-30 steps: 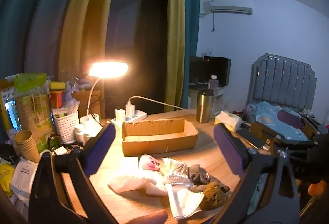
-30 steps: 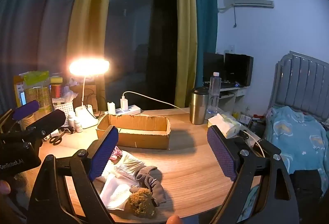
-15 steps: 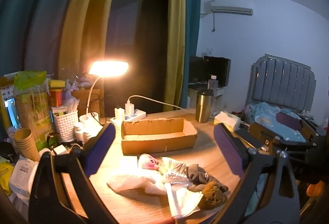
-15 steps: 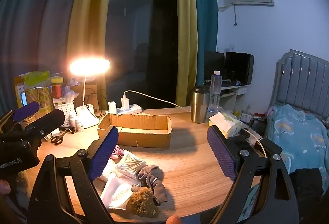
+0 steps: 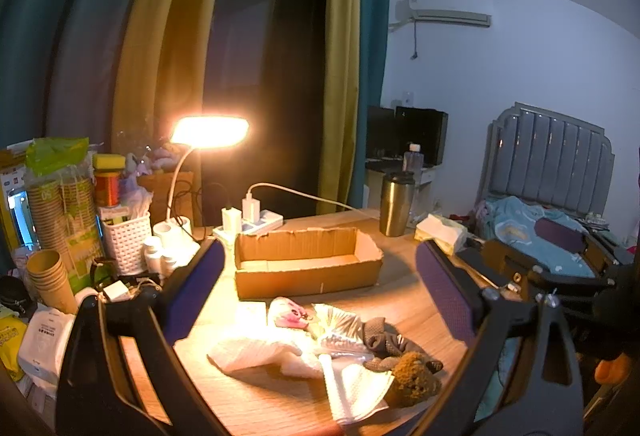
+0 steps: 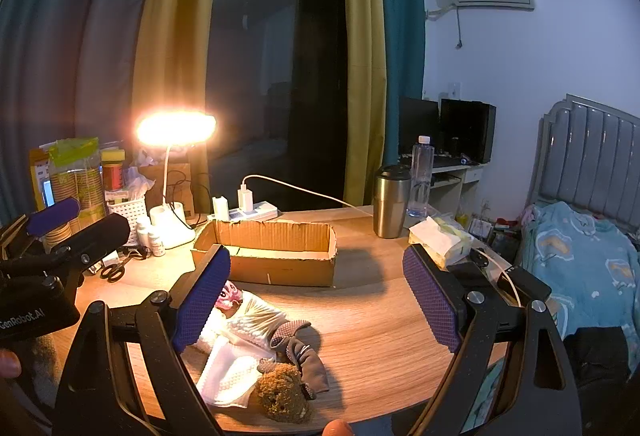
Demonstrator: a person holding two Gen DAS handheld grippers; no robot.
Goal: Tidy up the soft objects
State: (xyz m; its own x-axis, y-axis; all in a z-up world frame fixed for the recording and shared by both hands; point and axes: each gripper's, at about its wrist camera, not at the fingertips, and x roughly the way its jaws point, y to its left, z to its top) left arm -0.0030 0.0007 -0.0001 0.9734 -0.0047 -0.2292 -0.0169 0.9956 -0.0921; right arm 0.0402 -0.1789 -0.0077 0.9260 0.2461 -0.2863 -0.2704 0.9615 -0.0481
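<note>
On my desk (image 5: 400, 300), item one: an open cardboard box (image 5: 306, 268), empty as far as I can see, lying lengthwise in the middle, behind the pile. Item two: the pile of soft things at the near edge, in front of the box and apart from it. It holds a pink toy (image 5: 290, 314) nearest the box, a white cloth (image 5: 256, 350) spread to the left, a bag of cotton swabs (image 6: 252, 324) in the centre, a grey glove (image 6: 304, 352) draped to the right, a brown plush (image 5: 412, 380) at the front touching the glove, and a second white cloth (image 5: 358, 388) under the plush. Item three: my left gripper (image 5: 320, 296), fingers spread wide, holding nothing, raised above the pile. Item four: my right gripper (image 6: 316, 304), likewise wide open and empty, hovering above the desk with the pile beneath its left finger (image 6: 200, 300). Background stock: a lit lamp (image 5: 208, 132) at the back left, a power strip (image 6: 250, 212) with chargers behind the box, a steel tumbler (image 6: 390, 206) and a tissue pack (image 6: 440, 240) to the right, a white basket (image 5: 124, 242) and paper cups (image 5: 48, 276) crowded at the left, scissors (image 6: 114, 268) near them. A bed (image 6: 588, 256) stands beyond the desk on the right.
</note>
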